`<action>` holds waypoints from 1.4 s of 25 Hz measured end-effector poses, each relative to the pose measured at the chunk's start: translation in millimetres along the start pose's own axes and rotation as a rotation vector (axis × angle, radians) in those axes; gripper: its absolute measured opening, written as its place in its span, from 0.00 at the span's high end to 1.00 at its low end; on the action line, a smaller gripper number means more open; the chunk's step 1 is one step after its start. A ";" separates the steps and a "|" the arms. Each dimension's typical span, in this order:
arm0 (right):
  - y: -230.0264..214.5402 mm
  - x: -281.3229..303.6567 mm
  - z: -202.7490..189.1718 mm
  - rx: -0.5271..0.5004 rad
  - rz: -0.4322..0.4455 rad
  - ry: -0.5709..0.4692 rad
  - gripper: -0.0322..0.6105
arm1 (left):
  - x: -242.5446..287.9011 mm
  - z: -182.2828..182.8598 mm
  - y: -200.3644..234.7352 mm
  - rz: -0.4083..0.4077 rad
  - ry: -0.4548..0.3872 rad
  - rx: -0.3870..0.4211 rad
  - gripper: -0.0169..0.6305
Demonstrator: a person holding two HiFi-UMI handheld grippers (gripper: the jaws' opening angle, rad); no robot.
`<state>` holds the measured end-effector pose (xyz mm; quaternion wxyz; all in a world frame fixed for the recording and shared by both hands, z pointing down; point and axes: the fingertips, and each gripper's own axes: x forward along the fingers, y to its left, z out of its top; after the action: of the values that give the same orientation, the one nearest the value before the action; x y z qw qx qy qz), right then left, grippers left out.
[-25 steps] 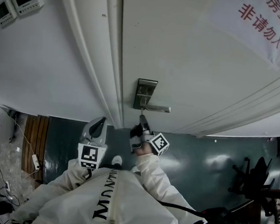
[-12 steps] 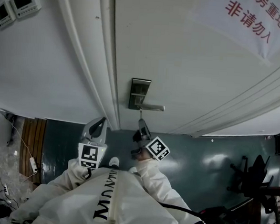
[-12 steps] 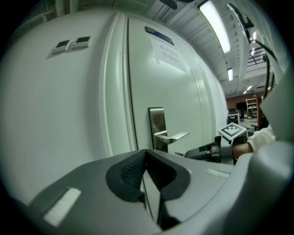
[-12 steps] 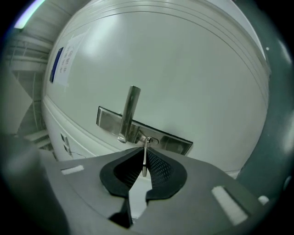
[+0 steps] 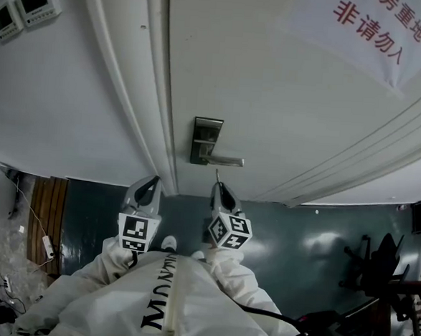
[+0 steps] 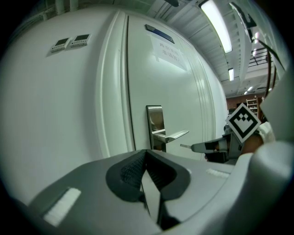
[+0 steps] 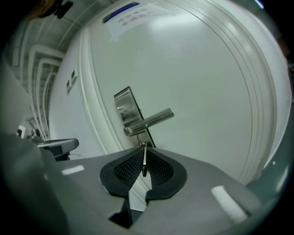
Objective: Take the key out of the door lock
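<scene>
Right, the key (image 7: 144,160) is out of the door lock (image 5: 206,136). My right gripper (image 7: 143,148) pinches it edge-on between its pads. It's a thin, flat silver blade, with what may be a small ring at its far end, though that's too tiny to be sure. Its tip points at the door (image 5: 287,97), just under the lever handle (image 5: 225,160) and clear of the steel plate. My left gripper (image 6: 146,152) hangs beside it, jaws together on nothing. The door is white and panelled, with a notice (image 5: 364,31) in red characters up high. Two wall controllers (image 5: 24,3) sit on the white wall to the left. Below is a dark, glossy floor (image 5: 299,234).
</scene>
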<state>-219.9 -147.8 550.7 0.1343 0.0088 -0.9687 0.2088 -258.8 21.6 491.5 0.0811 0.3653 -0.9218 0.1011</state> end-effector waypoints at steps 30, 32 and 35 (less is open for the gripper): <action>24.2 -113.3 17.5 -0.325 0.040 -0.047 0.91 | -54.8 -6.3 -55.0 0.054 0.012 0.009 0.97; 28.8 -121.3 15.8 -0.323 0.022 -0.056 0.91 | -61.0 -5.1 -56.1 0.035 0.000 0.011 0.97; 38.0 -134.1 7.1 -0.315 -0.012 -0.059 0.91 | -76.7 -6.5 -56.8 0.005 -0.017 0.011 0.97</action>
<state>-95.3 -121.3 493.8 0.1068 -0.0005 -0.9928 0.0533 -164.0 33.1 487.8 0.0710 0.3643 -0.9228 0.1030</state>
